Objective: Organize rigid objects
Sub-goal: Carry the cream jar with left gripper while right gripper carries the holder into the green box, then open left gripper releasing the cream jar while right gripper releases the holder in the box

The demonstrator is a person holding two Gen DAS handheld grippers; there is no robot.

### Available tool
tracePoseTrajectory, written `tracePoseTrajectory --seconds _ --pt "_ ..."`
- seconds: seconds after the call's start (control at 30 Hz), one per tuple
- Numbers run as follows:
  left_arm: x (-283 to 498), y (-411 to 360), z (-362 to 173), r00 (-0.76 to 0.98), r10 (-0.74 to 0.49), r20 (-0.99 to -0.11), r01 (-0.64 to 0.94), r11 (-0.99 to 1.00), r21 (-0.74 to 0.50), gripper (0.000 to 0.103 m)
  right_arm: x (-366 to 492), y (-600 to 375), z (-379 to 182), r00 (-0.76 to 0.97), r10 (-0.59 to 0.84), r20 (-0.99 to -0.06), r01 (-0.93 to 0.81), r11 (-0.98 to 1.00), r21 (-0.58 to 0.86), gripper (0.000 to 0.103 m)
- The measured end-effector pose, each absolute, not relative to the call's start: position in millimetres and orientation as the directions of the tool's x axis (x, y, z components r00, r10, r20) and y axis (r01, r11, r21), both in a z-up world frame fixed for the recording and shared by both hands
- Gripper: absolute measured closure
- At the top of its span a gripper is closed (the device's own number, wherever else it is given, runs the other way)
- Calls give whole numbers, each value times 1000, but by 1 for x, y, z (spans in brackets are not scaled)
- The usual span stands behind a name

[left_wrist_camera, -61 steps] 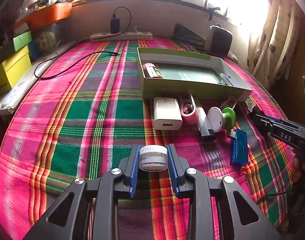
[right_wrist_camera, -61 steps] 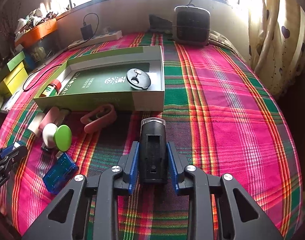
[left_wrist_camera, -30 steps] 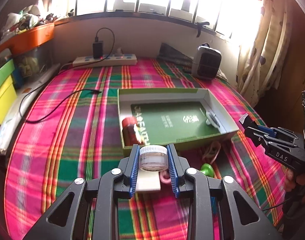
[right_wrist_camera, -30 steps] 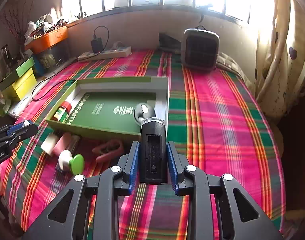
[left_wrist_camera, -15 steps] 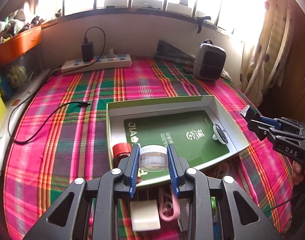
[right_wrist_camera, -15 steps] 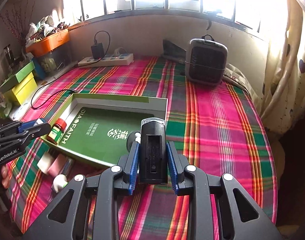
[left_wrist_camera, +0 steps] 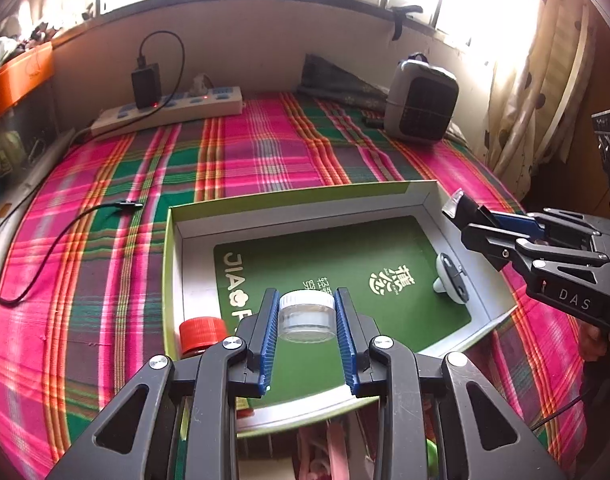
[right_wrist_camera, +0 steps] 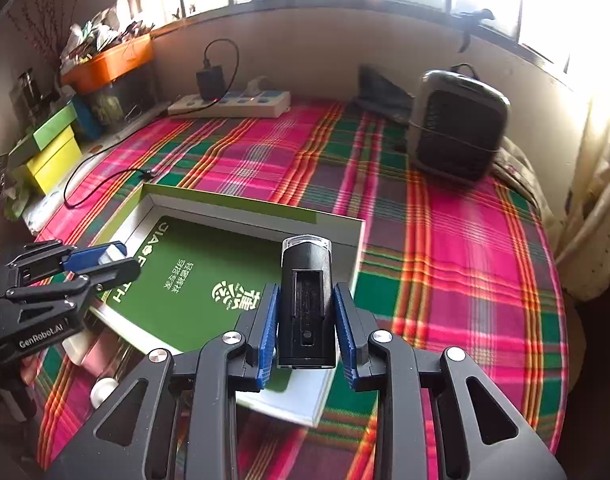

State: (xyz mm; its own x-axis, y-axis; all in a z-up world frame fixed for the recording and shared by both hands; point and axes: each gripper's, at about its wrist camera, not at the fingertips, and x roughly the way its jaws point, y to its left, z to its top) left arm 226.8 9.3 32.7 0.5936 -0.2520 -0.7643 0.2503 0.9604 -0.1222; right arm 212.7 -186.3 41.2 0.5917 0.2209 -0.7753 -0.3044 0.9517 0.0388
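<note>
Two claws over the box, jar and black device clamped between pads

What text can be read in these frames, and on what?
"DAS": on the right gripper.
"GenRobot.AI": on the left gripper.
"JIAO F…": on the green sheet in the box; the rest hidden, with "…TH" visible in the right wrist view.
Chinese characters and a round emblem on that sheet: too small to read.

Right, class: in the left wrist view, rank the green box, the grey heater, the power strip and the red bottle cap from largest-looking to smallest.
1. Green box
2. Power strip
3. Grey heater, close to the strip, so unsure
4. Red bottle cap, though nearest the camera
</note>
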Motion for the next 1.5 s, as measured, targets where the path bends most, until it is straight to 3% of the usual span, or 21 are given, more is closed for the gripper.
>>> tracePoseTrajectory --seconds 1.03,1.5 --pt "244 -6 12 566 -181 -804 246 968 -45 76 253 -169 6 510 227 -830 -355 934 37 74" --pt "244 -5 11 562 -177 -808 246 968 -41 62 255 -169 5 514 231 -826 -351 935 43 74"
